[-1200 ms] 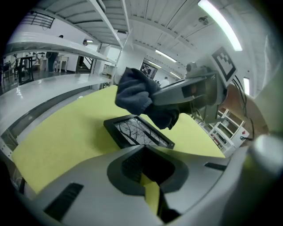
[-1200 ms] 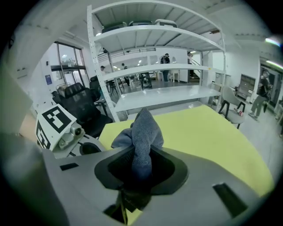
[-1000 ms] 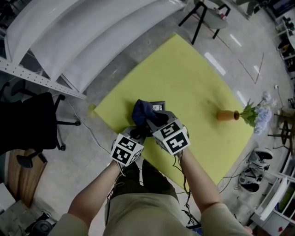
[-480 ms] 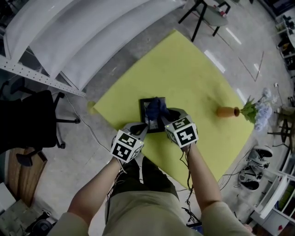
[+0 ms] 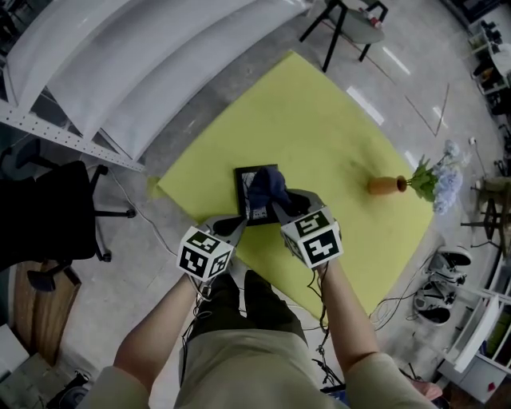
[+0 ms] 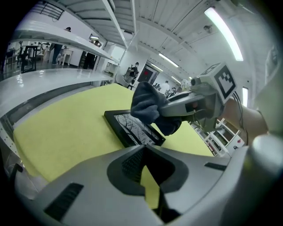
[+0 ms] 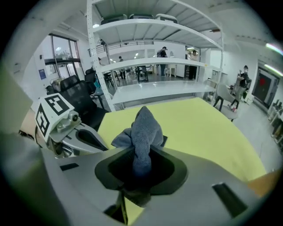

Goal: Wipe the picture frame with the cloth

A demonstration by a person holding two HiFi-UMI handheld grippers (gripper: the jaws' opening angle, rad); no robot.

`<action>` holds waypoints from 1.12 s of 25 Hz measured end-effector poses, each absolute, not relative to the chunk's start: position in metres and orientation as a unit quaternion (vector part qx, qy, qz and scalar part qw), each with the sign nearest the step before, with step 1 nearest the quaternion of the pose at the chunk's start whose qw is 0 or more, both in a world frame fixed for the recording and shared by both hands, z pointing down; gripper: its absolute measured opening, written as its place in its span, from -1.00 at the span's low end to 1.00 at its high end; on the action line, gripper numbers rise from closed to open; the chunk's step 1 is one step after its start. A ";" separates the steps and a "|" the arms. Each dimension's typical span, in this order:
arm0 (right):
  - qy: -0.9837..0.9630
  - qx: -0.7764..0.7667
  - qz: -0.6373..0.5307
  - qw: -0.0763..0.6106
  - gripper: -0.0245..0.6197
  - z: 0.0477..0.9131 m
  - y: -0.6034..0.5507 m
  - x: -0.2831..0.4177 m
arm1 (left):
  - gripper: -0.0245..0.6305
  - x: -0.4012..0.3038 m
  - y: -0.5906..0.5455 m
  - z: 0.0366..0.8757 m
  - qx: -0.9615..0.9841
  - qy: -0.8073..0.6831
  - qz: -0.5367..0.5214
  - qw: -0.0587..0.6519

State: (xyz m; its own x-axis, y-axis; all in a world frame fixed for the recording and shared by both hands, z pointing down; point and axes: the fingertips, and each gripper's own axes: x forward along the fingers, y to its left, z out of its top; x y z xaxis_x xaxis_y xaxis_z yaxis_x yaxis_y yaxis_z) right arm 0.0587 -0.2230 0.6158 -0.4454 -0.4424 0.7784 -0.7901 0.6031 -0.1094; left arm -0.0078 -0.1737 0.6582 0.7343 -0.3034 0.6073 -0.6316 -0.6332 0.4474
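A black picture frame lies flat on the yellow mat, close to its near edge. My right gripper is shut on a dark blue cloth, which rests bunched on the frame's right part. In the right gripper view the cloth rises from between the jaws. The left gripper view shows the frame, the cloth and the right gripper above it. My left gripper is at the frame's near left corner, shut with nothing in it.
An orange vase with flowers lies on its side at the mat's right. White shelving stands to the far left, a black office chair at the left, and a stool beyond the mat.
The right gripper has carried the cloth from the frame's left side across to its right, uncovering the picture. The left gripper has stayed by the near left corner.
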 end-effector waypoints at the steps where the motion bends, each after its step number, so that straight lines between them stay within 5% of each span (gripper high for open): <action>1: -0.823 0.367 0.242 0.360 -0.63 0.615 -0.216 0.047 | -0.91 -0.007 -0.170 0.659 0.871 -0.265 0.247 0.332; 11: -0.818 0.321 0.296 0.375 -0.63 0.657 -0.179 0.005 | -0.91 -0.001 -0.160 0.667 0.863 -0.269 0.261 0.338; 28: -0.731 0.472 0.319 0.376 -0.63 0.638 -0.174 0.161 | -0.91 -0.014 -0.168 0.658 0.845 -0.308 0.254 0.355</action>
